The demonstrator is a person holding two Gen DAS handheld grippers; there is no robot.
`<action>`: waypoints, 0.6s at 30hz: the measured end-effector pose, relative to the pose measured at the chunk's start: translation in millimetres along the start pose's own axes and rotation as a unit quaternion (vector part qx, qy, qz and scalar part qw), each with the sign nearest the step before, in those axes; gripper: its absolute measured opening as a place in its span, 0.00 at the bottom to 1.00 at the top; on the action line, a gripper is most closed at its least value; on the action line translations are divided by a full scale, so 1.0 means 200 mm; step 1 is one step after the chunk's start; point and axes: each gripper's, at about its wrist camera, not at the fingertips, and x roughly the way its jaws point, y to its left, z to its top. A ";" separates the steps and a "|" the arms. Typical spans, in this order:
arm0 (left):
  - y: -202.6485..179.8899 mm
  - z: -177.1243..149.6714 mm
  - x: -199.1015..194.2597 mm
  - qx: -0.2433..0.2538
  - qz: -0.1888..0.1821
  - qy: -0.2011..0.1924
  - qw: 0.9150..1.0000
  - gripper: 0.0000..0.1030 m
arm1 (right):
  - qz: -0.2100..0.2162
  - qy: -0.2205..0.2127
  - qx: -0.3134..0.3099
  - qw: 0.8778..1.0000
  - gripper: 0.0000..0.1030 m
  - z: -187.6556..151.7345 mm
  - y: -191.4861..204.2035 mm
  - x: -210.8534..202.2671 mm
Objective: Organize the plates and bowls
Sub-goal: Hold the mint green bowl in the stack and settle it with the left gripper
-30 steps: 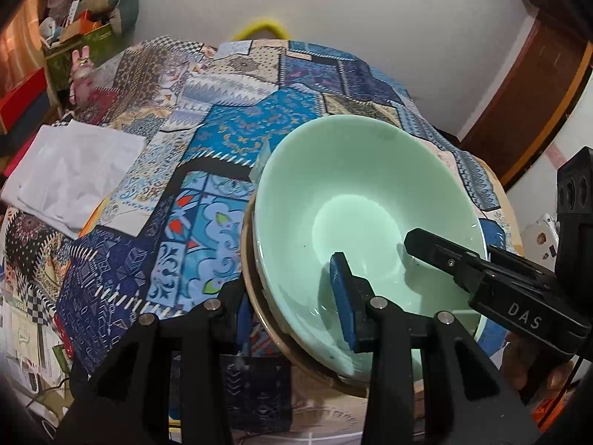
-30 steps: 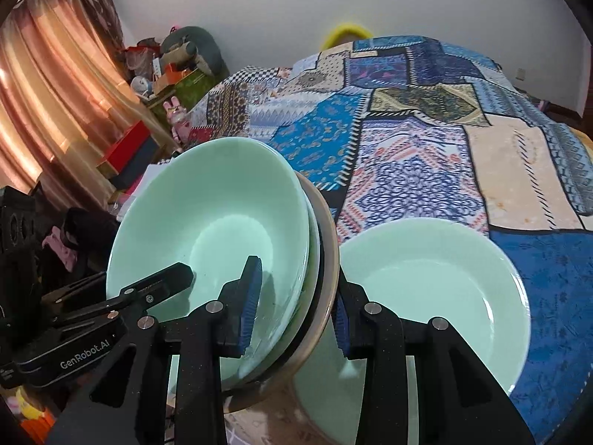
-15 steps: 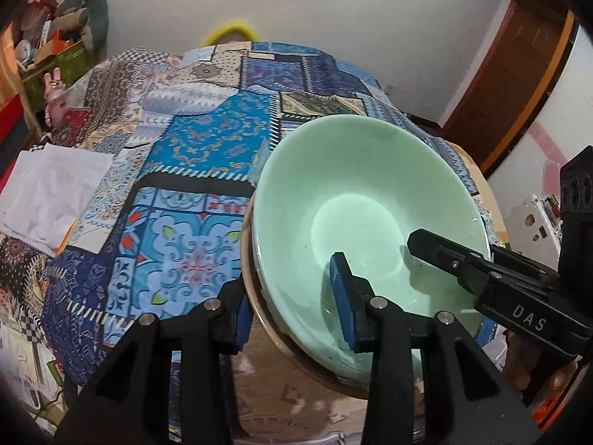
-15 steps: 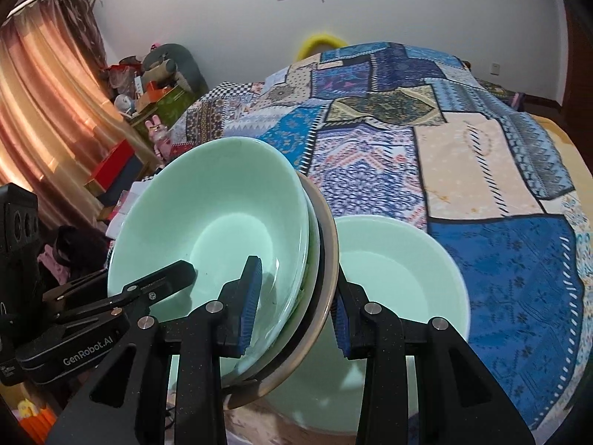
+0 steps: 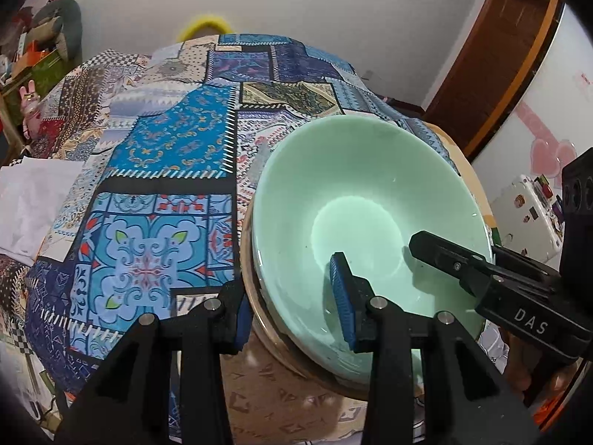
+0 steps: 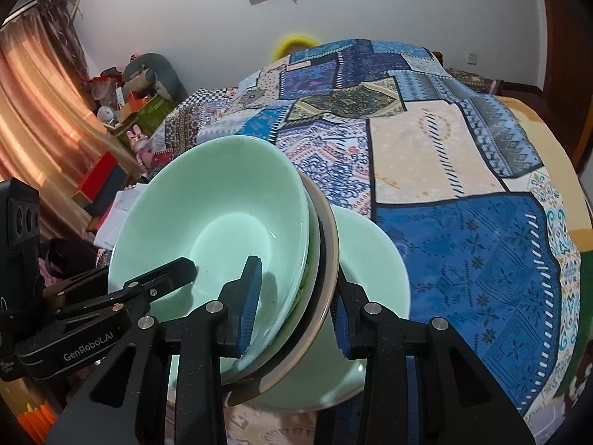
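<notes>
A stack of nested bowls hangs tilted over the bed: a mint-green bowl [image 5: 355, 200] [image 6: 222, 215] on top and a brown-rimmed bowl [image 5: 259, 319] [image 6: 330, 244] at the bottom. My left gripper [image 5: 292, 307] is shut on the stack's near rim, one pad inside the green bowl and one under the brown rim. My right gripper [image 6: 296, 311] is shut on the opposite rim in the same way. Each gripper shows in the other's view: the right gripper [image 5: 444, 256] and the left gripper [image 6: 159, 282]. A separate green dish [image 6: 378, 259] lies on the quilt, partly hidden behind the stack.
A patchwork quilt [image 5: 166, 148] [image 6: 463, 185] covers the bed. A white cloth [image 5: 33, 200] lies at its left edge. Toys and boxes [image 5: 37, 55] crowd the far left by an orange curtain [image 6: 37, 111]. A wooden door [image 5: 500, 55] and a stickered white box [image 5: 530, 215] stand on the right.
Both grippers have carried the stack sideways across the bed, keeping their grip. The green dish on the quilt now sits mostly behind the stack instead of out to its right.
</notes>
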 end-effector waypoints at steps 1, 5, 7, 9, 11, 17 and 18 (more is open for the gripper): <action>-0.01 0.00 0.01 0.001 -0.001 0.003 1.000 0.37 | 0.000 0.001 0.002 1.000 0.31 0.00 -0.01 0.00; -0.04 0.00 0.05 0.005 -0.002 0.014 1.000 0.37 | -0.002 0.008 0.011 1.000 0.31 -0.02 -0.05 0.01; -0.05 -0.01 0.07 0.008 -0.002 0.020 1.000 0.37 | -0.002 0.011 0.016 1.000 0.31 -0.03 -0.06 0.02; -0.06 -0.01 0.10 0.008 -0.002 0.027 1.000 0.37 | -0.004 0.014 0.019 1.000 0.31 -0.04 -0.07 0.03; -0.06 -0.02 0.12 0.007 -0.001 0.032 0.999 0.37 | -0.004 0.018 0.022 1.000 0.31 -0.04 -0.08 0.04; -0.05 -0.04 0.18 0.002 -0.001 0.047 0.999 0.37 | -0.002 0.030 0.031 0.999 0.31 -0.05 -0.11 0.09; -0.04 -0.04 0.19 0.001 -0.001 0.049 0.999 0.37 | -0.003 0.031 0.030 0.999 0.31 -0.06 -0.11 0.10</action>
